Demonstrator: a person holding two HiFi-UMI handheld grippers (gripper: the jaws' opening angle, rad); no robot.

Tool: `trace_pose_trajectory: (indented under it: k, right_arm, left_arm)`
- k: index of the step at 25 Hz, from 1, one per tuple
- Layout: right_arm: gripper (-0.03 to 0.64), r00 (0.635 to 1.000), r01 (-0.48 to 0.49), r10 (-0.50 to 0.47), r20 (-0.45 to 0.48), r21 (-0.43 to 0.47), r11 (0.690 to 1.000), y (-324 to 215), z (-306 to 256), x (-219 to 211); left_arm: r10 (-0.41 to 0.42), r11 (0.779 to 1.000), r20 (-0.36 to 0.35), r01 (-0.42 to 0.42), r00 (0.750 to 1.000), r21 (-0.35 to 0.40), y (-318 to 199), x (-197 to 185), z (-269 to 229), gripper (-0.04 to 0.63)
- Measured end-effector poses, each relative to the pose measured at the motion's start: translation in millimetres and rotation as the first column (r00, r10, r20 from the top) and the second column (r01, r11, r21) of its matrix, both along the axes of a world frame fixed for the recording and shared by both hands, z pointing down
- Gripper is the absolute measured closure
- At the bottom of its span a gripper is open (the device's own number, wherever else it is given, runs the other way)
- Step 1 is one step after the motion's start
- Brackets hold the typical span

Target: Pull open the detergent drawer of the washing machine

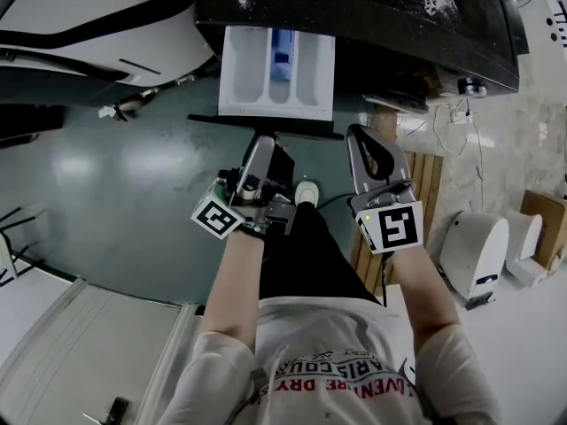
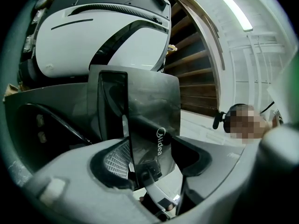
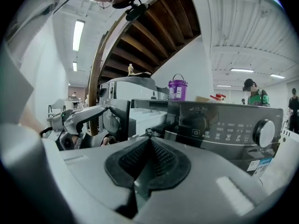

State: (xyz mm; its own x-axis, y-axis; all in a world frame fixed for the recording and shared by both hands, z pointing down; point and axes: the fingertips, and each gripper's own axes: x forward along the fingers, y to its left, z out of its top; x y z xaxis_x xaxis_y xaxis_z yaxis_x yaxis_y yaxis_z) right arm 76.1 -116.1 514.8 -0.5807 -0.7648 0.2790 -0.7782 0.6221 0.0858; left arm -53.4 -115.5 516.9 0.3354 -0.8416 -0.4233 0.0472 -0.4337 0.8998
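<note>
The drawer (image 1: 244, 71) stands well out of the front of the washer (image 1: 372, 16), toward the person. Its white compartments lie open to the head view, and something blue (image 1: 282, 56) sits at the washer end of the middle one. The dark front panel (image 1: 266, 127) is the part of the drawer farthest from the washer.

The left gripper (image 1: 261, 144) is at that panel, on the side away from the washer and pointing up at it. In the left gripper view its jaws stand wide with the panel (image 2: 154, 106), marked Midea, between them. The panel's edge lies against the ribbed left pad (image 2: 117, 160). The gripper (image 2: 149, 169) appears clamped on the panel.

The right gripper (image 1: 361, 135) hangs just off the washer front, to the right of the drawer and clear of it. In its own view the jaws are closed together with nothing between them (image 3: 148, 146). They point at the washer's control panel (image 3: 224, 125), with the knob (image 3: 265, 133) to the right. The open drawer (image 3: 145, 115) and the left gripper (image 3: 84, 118) show to the left of it.

A purple tub (image 3: 178, 88) stands on top of the washer. A white appliance (image 1: 89, 16) sits to the washer's left.
</note>
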Motion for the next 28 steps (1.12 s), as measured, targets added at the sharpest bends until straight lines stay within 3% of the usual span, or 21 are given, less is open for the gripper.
trace_pose_trajectory:
  k: [12,16,25,26,28]
  right_arm:
    - [0.615,1.000,0.014,-0.014,0.002,0.008,1.000,1,-10,-2]
    - [0.615,1.000,0.005,-0.006,0.022,0.007,1.000,-1,-15,-7]
    - [0.615,0.999,0.004,-0.003,0.032,-0.029,1.000,17,-15,-15]
    - [0.615,0.999,0.003,-0.002,0.034,-0.032,0.999,19,-19,-16]
    - [0.615,0.999,0.000,0.001,0.032,-0.038,0.999,24,-26,-16]
  left_arm:
    - [0.010,1.000,0.004,-0.010,1.000,-0.013,13,1,0,0.318]
    - [0.014,0.999,0.044,-0.012,0.999,-0.036,13,0,5,0.288]
    - [-0.002,0.976,0.153,0.035,0.988,-0.213,20,-6,16,0.258]
    - [-0.002,0.971,0.159,0.040,0.987,-0.235,22,-8,16,0.270]
    - [-0.002,0.954,0.178,0.055,0.984,-0.295,29,-11,17,0.357]
